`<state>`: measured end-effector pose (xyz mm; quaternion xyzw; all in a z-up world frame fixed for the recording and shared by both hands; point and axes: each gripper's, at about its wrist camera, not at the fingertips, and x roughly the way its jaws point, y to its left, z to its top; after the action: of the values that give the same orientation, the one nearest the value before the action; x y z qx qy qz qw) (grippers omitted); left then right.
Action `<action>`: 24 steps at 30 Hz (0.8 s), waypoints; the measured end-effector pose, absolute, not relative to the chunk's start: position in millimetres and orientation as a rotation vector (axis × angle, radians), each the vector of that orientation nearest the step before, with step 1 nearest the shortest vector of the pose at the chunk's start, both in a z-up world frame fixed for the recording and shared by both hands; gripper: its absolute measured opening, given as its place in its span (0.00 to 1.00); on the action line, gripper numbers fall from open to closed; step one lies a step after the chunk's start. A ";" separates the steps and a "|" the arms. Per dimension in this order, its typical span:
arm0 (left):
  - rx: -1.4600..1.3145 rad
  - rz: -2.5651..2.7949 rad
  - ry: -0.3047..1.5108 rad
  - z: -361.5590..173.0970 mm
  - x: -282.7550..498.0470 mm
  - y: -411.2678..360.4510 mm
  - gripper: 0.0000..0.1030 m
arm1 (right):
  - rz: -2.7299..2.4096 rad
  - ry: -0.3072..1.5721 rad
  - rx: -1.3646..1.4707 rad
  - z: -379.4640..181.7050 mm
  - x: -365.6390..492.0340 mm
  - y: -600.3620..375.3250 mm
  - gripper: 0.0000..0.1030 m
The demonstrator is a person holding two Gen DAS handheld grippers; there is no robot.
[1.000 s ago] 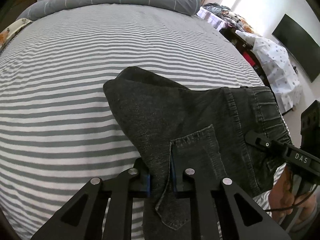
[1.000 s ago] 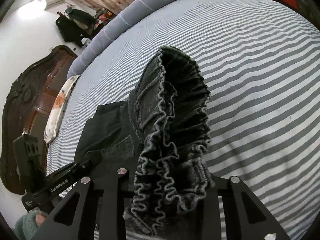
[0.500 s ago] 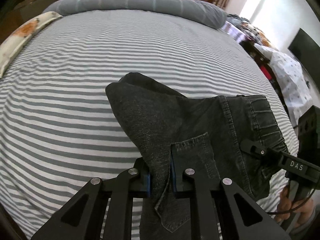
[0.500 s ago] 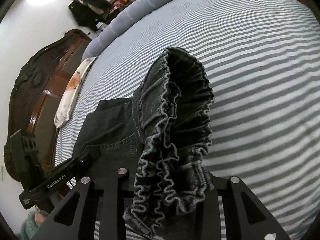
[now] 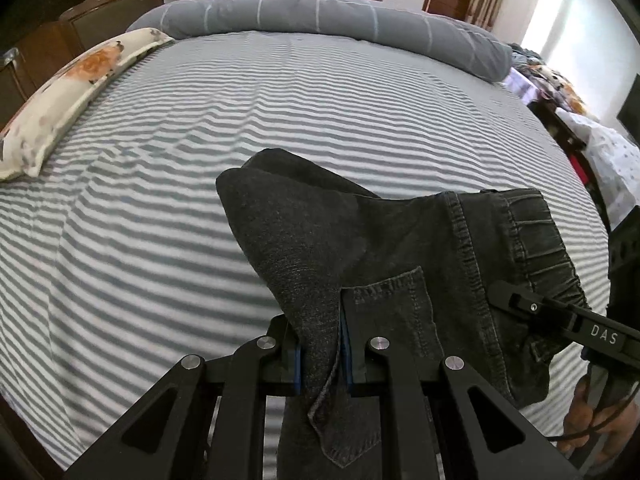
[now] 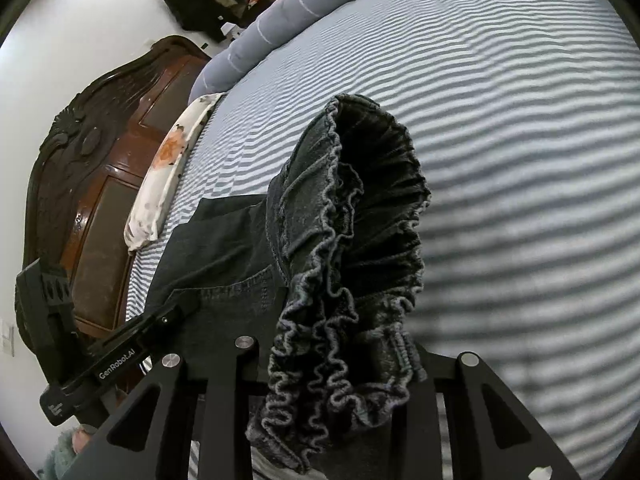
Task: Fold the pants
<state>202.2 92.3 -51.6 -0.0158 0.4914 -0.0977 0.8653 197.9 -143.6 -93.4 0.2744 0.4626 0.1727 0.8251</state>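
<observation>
Dark denim pants [image 5: 400,248] held up over the striped bed [image 5: 160,200]. Left gripper [image 5: 320,354] pinches a fold of fabric by the back pocket; right gripper [image 6: 340,376] clamps the bunched elastic waistband [image 6: 360,240]. Floral pillow [image 5: 68,92] lies near the headboard.

right gripper [image 6: 340,380] pads: hidden — bunched waistband [image 6: 352,280] covers them
pants [image 5: 400,264] lower legs: cut off at btm edge
stripes on bed [image 6: 520,200]: blurred
</observation>
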 end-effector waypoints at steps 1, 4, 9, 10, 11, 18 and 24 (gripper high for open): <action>-0.034 -0.200 1.031 -53.3 209.1 93.7 0.14 | 0.367 0.987 0.584 -94.5 205.6 -141.3 0.26; -0.035 -0.190 1.035 -56.4 228.5 100.3 0.14 | 0.364 0.990 0.584 -97.6 221.5 -138.3 0.26; -0.046 -0.168 1.050 -69.7 250.4 107.5 0.14 | 0.349 1.000 0.590 -107.0 236.4 -139.2 0.26; -0.045 -0.164 1.051 -73.0 252.2 109.2 0.15 | 0.348 1.003 0.590 -110.2 237.4 -141.4 0.26; -0.044 -0.159 1.052 -78.1 253.5 111.4 0.16 | 0.344 1.004 0.582 -112.9 238.0 -142.5 0.26; 0.080 -0.118 1.033 -92.5 246.2 107.6 0.34 | 0.278 1.009 0.518 -126.0 231.7 -143.3 0.45; 0.109 -0.076 1.035 -94.4 229.6 112.9 0.47 | 0.237 1.013 0.431 -123.1 210.8 -140.6 0.57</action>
<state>229.6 112.9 -94.4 0.0523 0.4942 -0.0362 0.8670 210.8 -140.6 -123.1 0.2044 0.4800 0.1123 0.8457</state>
